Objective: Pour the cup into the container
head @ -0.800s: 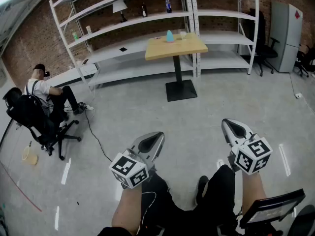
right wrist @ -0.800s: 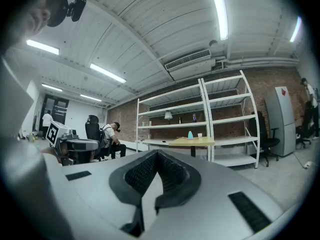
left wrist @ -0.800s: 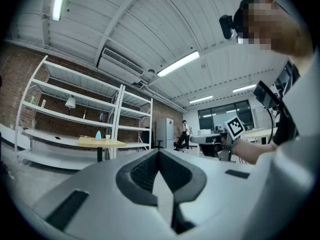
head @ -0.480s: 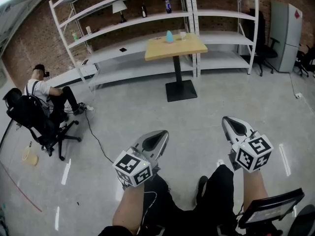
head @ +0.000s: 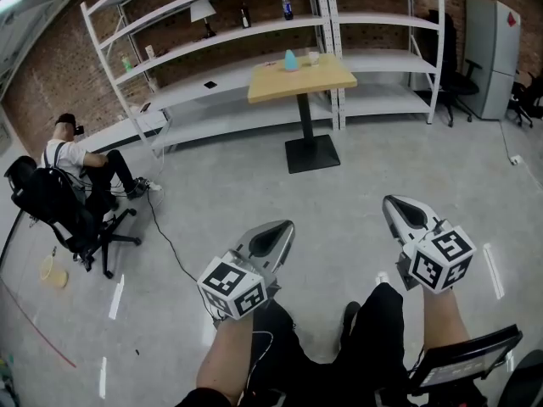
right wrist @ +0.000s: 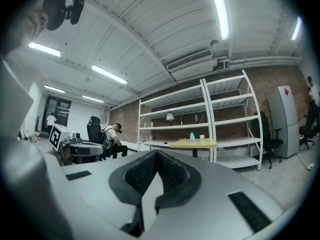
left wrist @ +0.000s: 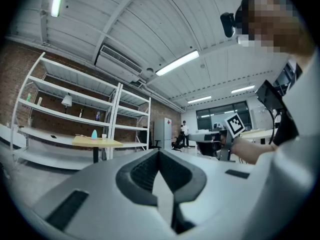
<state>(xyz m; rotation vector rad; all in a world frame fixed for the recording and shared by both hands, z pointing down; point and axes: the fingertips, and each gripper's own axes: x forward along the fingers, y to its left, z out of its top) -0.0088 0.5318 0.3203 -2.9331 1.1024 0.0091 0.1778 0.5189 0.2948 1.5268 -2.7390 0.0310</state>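
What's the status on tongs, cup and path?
Shut and empty: left tongs, right tongs. On far table: cup beside blue container. Bare floor between, nothing blocking.

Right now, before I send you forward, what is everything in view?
Square wooden table on black pedestal: one, tan, mid-room before the shelves
Rounded light-blue container: one, light blue, on the table
Small white cup: one, white, on the table, right of the container
White metal shelving racks: two, white, along the brick wall
Table lamp: one, white shade, upper shelf at left
Tall grey cabinet: one, grey, far right
Seated person: one, white top, far left on a black office chair
Left hand-held gripper: one, grey, near, shut and empty
Right hand-held gripper: one, grey, near, shut and empty
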